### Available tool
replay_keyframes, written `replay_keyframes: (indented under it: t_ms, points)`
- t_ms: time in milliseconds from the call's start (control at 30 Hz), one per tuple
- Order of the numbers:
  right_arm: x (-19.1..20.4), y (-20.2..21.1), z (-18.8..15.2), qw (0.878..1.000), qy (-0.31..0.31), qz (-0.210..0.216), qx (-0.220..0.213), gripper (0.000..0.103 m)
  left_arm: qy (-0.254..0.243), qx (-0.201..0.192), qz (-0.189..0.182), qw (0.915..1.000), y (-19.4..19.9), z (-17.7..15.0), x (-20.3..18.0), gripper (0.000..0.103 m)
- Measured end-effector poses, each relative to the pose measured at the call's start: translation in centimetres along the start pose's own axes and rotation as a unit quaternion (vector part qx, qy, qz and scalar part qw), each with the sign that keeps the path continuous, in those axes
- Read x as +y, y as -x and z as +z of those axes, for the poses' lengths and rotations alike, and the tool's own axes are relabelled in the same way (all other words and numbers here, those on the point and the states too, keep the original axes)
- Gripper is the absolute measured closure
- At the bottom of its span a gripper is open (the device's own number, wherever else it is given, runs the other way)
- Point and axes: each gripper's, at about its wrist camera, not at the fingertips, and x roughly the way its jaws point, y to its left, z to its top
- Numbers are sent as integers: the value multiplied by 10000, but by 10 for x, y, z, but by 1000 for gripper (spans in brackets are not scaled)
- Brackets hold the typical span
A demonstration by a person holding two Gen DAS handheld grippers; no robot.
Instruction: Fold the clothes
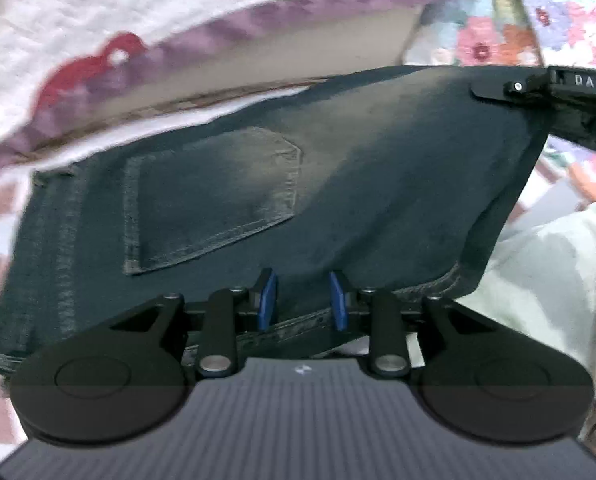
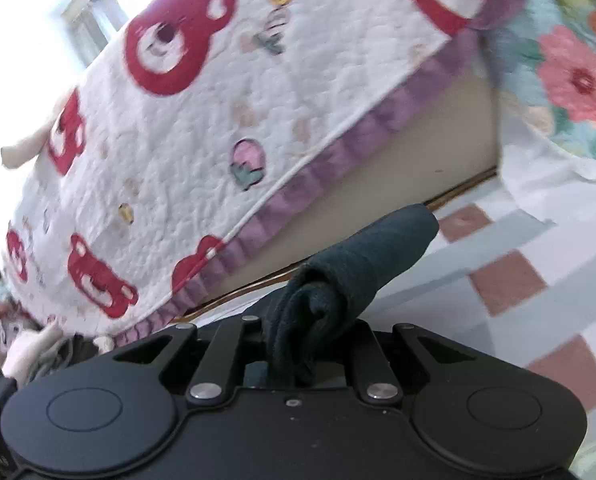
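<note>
Jeans (image 1: 225, 200) hang as a taut panel straight ahead of the left gripper (image 1: 302, 300), blue pads parted around the lower hem, long axis running rightward to the far corner bunched tight inside the closed right gripper (image 2: 310, 356).

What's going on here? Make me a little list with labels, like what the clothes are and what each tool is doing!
clothes: dark blue jeans, back pocket showing
left tool: blue fingers apart around the jeans' bottom edge
right tool: shut on a bunched part of the jeans
jeans position: held up in the air, stretched between both tools
behind: bed with a white bear-print quilt
floor: white and pink tiles
</note>
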Motion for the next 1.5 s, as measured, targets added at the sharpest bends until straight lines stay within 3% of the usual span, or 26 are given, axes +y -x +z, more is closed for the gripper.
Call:
replay_keyframes:
  t_ms: [167, 233, 300, 433, 533, 567, 667, 733, 767, 833, 933, 1067, 1333, 1500]
  points:
    - [-25, 52, 12, 9982, -47, -598, 24, 89, 379, 415, -949, 9939, -24, 14, -38, 76]
    - [-31, 68, 23, 9960, 247, -840, 168, 89, 521, 504, -1304, 9888, -35, 14, -50, 75]
    - [-37, 77, 29, 9924, 616, -1013, 339, 89, 373, 477, -1348, 9890, -39, 14, -59, 75]
    - [-33, 74, 25, 9871, 1083, -1061, 510, 89, 836, 224, -1284, 9879, -33, 9, -41, 76]
    - [-18, 66, 23, 9836, 1369, -1088, 440, 89, 1798, -426, -1804, 9661, -10, 3, -8, 75]
    - [-12, 66, 26, 9858, 1323, -960, 388, 89, 1915, -465, -1819, 9634, -6, 3, -2, 75]
    - [2, 63, 33, 9928, 1081, -340, 384, 88, 1668, -249, -1238, 9779, -8, 0, 0, 75]
    - [8, 57, 38, 9937, 1013, -79, 468, 88, 1767, 86, -839, 9806, -22, -7, 2, 75]
    - [13, 53, 39, 9931, 1059, -35, 496, 88, 1945, 175, -653, 9786, -26, -16, 4, 75]
    - [22, 44, 38, 9924, 1105, 135, 515, 88, 2165, -17, -660, 9740, -25, -29, 5, 75]
    - [43, 26, 35, 9899, 1226, 454, 541, 87, 2202, -97, -609, 9735, -19, -29, 6, 75]
    - [78, 5, 31, 9817, 1593, 857, 603, 87, 2232, -392, -257, 9736, -5, -27, 19, 75]
    - [120, -37, 5, 9589, 2093, 1565, 1102, 88, 2890, -601, -272, 9551, 9, -45, 59, 79]
    - [126, -61, -18, 9469, 2157, 1674, 1697, 88, 3289, -688, -328, 9413, 16, -57, 82, 79]
